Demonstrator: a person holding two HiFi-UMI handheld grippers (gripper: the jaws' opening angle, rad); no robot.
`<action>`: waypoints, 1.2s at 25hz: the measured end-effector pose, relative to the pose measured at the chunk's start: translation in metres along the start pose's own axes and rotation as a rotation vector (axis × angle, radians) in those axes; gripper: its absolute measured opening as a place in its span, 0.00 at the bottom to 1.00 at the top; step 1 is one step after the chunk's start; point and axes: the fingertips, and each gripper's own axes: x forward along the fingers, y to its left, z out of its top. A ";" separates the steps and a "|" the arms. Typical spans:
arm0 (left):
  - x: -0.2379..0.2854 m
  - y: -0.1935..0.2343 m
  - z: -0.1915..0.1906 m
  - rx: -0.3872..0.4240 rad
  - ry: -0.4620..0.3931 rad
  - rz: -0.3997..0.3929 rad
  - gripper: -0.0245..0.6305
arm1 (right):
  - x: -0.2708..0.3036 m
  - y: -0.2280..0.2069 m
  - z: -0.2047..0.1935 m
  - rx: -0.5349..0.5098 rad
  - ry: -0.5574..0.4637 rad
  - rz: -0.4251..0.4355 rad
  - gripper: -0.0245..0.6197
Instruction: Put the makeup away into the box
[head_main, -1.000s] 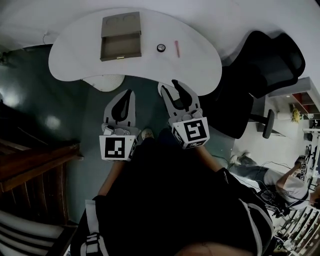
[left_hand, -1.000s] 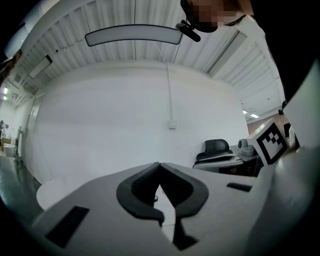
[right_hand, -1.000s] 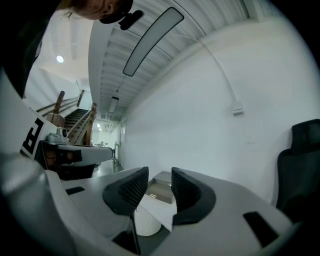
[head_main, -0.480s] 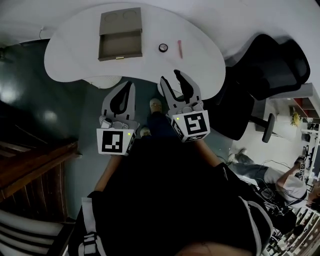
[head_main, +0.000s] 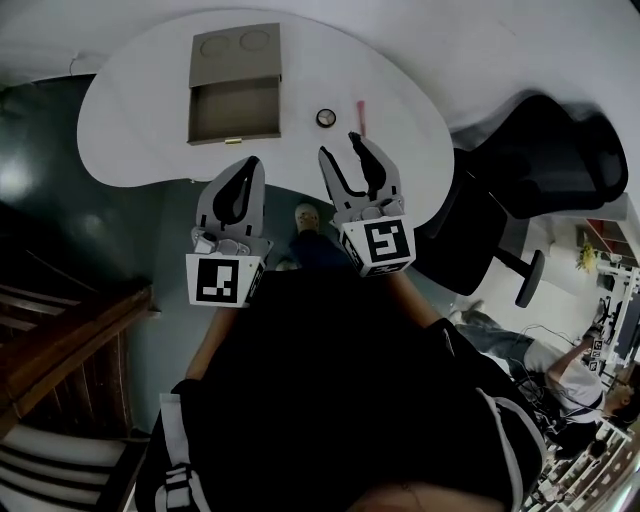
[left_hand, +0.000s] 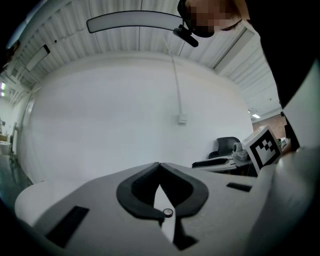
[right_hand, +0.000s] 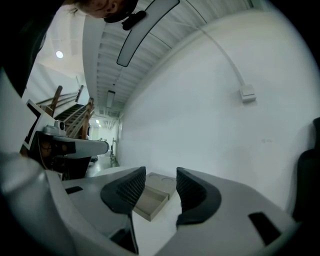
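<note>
Curved white table (head_main: 130, 130) — grey box (head_main: 235, 95) on it; black chair (head_main: 540, 150) beside.

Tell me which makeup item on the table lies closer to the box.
The small round compact, dark-rimmed: it sits between the tan box and the thin pink stick, which lies farther out.

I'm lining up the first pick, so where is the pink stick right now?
In the head view the pink stick lies on the white table, right of the small round item and the open box, just beyond the right gripper.
</note>
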 end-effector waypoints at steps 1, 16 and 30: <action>0.007 0.003 0.002 0.001 -0.007 0.003 0.05 | 0.006 -0.004 -0.001 0.000 0.004 0.004 0.34; 0.095 0.025 -0.017 -0.044 0.029 0.039 0.05 | 0.082 -0.052 -0.048 0.034 0.117 0.094 0.38; 0.130 0.026 -0.099 -0.035 0.270 -0.103 0.05 | 0.117 -0.066 -0.160 0.103 0.363 0.016 0.40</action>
